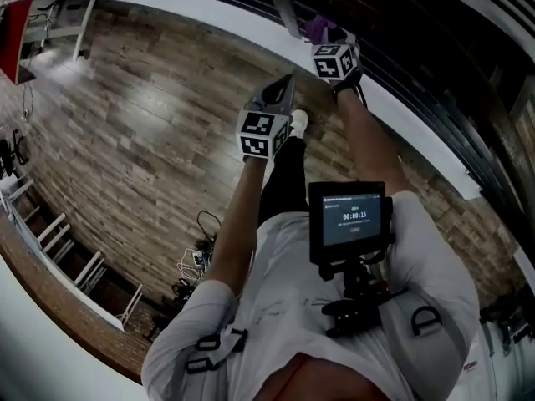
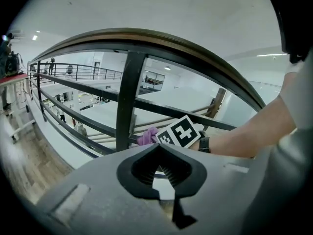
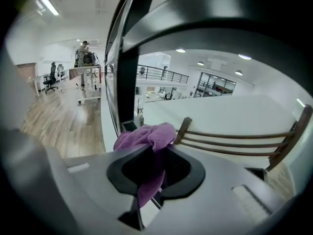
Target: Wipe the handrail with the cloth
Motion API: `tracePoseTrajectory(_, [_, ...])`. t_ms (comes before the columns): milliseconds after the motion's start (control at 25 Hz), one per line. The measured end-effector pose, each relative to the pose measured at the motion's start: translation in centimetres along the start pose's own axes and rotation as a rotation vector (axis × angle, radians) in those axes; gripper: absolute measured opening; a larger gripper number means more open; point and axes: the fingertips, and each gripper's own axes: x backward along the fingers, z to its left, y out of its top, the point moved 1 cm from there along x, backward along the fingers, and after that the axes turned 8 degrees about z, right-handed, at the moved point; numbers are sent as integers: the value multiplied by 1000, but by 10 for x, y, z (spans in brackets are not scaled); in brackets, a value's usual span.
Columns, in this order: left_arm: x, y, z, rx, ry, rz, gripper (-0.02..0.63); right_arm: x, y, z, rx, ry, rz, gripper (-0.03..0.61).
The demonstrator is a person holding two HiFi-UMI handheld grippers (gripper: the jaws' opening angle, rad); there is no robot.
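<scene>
The cloth [image 3: 147,135], purple, is bunched into a wad that bulges out over the tips of the right hand-held gripper [image 1: 329,33]. A narrower tail of it runs back from the wad down between the jaws, so its long axis lies along the jaws. Those jaws are closed tight on that tail.

In the head view only a small purple scrap shows past the gripper's marker cube, up against the dark bars of the railing. Whether the wad touches the handrail [image 2: 146,35] cannot be told. In the left gripper view the handrail arcs from left to right as a dark band with a brown top, and a black post [image 2: 128,99] stands upright beneath it. Thinner dark rails run lengthwise lower down. In the right gripper view the handrail fills the top of the picture, too near and dark to show detail.

The left hand-held gripper [image 1: 285,92] is held lower, away from the railing. It points toward the railing, with its jaws drawn together and nothing between them. The person's right forearm wears a dark wristband [image 2: 204,144]. A white ledge [image 1: 401,124] runs along the foot of the railing beside the wooden floor [image 1: 159,115]. One white shoe [image 1: 298,122] shows below the left hand-held gripper, and a small screen [image 1: 351,219] sits on the person's chest.
</scene>
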Motion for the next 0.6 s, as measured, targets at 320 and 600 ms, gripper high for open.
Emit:
tracePoseTrajectory(320, [-36,-7,-89,-46,-130,48,0,42,-81,-80,-116,-89,31,55])
tracePoseTrajectory(600, [-57,-9,-161,-109,-214,102,0,84,-143,-149,-175,-148,47,55])
